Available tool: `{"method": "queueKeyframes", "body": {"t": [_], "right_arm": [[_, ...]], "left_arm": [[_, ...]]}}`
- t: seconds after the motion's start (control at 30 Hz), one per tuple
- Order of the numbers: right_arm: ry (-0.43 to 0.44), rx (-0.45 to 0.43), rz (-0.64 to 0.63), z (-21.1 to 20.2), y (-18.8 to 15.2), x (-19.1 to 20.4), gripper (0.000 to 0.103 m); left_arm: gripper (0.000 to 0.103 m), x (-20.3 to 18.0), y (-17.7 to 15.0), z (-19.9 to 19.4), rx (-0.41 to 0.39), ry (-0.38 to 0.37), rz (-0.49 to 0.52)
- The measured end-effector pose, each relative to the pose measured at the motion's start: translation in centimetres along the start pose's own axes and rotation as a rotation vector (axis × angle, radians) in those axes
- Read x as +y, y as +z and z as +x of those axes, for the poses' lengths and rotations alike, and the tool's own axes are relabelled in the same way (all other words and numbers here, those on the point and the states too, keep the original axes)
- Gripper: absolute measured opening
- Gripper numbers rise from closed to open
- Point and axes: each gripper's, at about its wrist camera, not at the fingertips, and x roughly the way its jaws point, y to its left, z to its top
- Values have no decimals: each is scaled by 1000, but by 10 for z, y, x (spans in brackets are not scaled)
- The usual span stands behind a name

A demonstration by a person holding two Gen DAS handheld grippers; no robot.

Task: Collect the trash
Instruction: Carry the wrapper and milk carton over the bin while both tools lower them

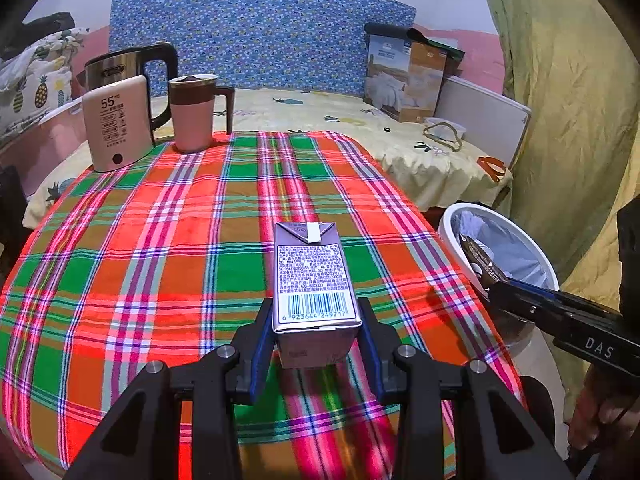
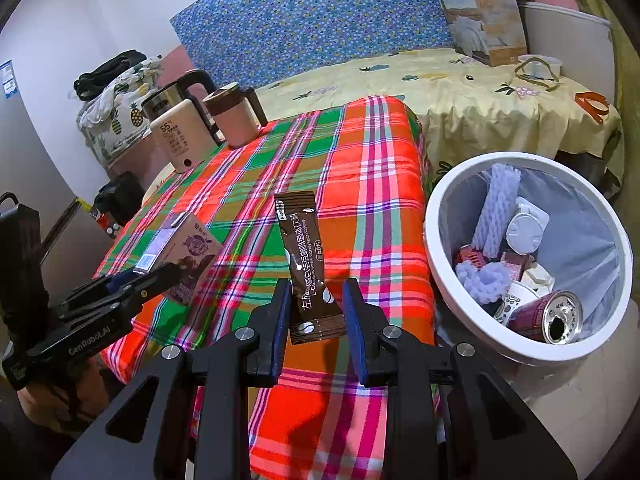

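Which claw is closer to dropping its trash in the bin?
The right claw. It holds the coffee sachet close beside the white bin, at the table's near edge. The left claw holds the purple carton over the plaid tablecloth, farther from it.

Bedroom corner with a plaid-covered surface

A plaid cloth (image 1: 160, 248) is spread over the surface; behind it a bed (image 1: 320, 116) in yellow sheeting is backed by a blue patterned headboard (image 1: 256, 28) and white wall (image 2: 100, 8).
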Motion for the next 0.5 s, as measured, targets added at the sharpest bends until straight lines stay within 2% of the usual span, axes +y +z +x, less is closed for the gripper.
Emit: {"method": "queueKeyframes", "body": {"t": [0.27, 0.5], "right_arm": [[-33, -22, 35, -10, -1, -19, 29], [-95, -46, 91, -24, -2, -50, 29]], "left_arm": [[39, -24, 6, 12, 14, -40, 42], [39, -62, 15, 26, 20, -103, 104]]}}
